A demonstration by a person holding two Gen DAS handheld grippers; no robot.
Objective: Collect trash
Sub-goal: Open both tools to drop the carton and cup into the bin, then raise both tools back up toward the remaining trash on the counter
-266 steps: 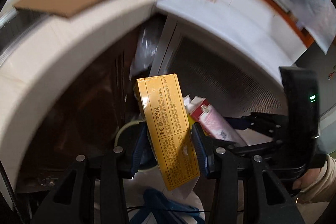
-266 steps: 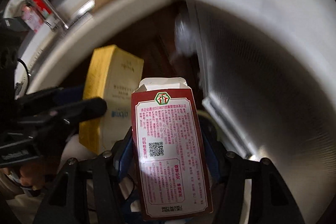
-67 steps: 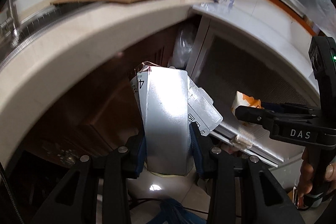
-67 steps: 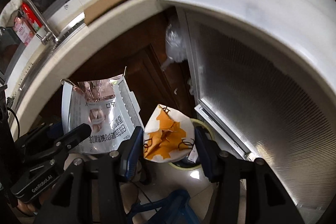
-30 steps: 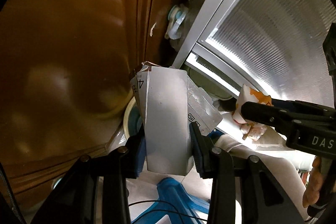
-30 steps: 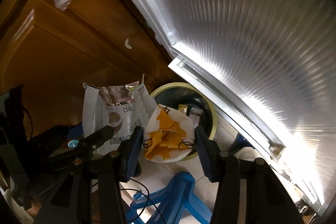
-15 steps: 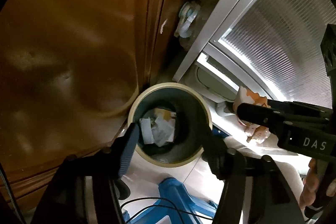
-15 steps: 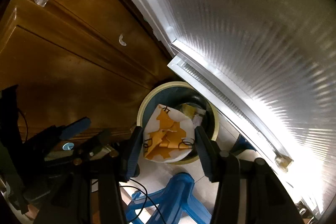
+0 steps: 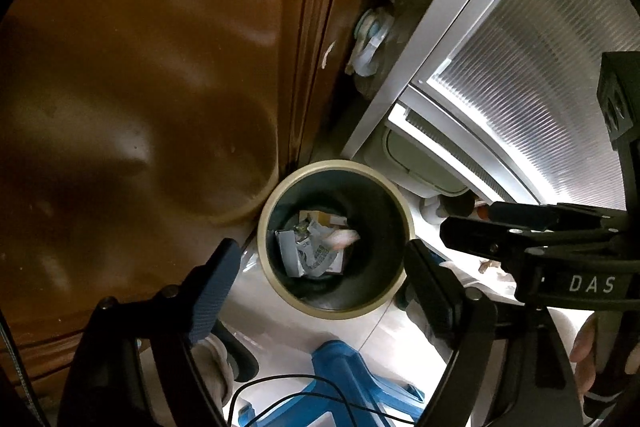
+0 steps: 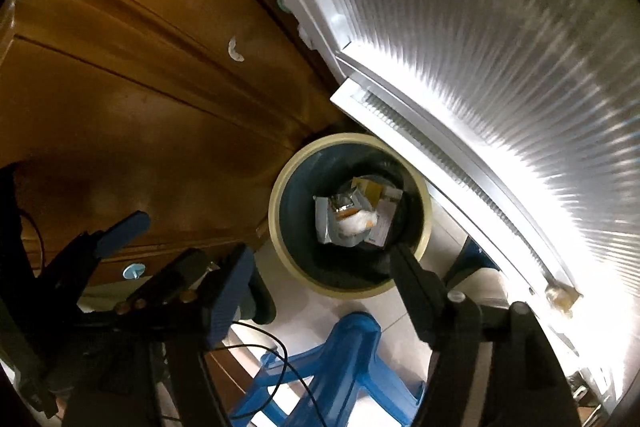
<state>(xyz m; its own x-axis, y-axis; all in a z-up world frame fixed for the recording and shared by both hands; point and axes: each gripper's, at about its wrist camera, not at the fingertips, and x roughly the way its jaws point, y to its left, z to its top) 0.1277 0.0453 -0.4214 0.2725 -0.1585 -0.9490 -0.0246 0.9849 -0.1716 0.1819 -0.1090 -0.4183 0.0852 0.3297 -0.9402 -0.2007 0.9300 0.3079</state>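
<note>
Left gripper (image 9: 320, 263) & right gripper (image 10: 320, 263), jaws just spread and empty, point down over waste bin (image 9: 404, 211) so wrappers (image 9: 316, 247) drop inside.

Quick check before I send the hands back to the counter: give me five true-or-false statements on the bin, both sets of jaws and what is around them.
1. The left gripper holds a silver carton. False: its jaws have just been opening and are empty.
2. The right gripper is open and empty. True.
3. The round bin holds trash. True.
4. The bin has a lid on. False: it is open-topped.
5. A blue plastic stool stands beside the bin. True.
</note>
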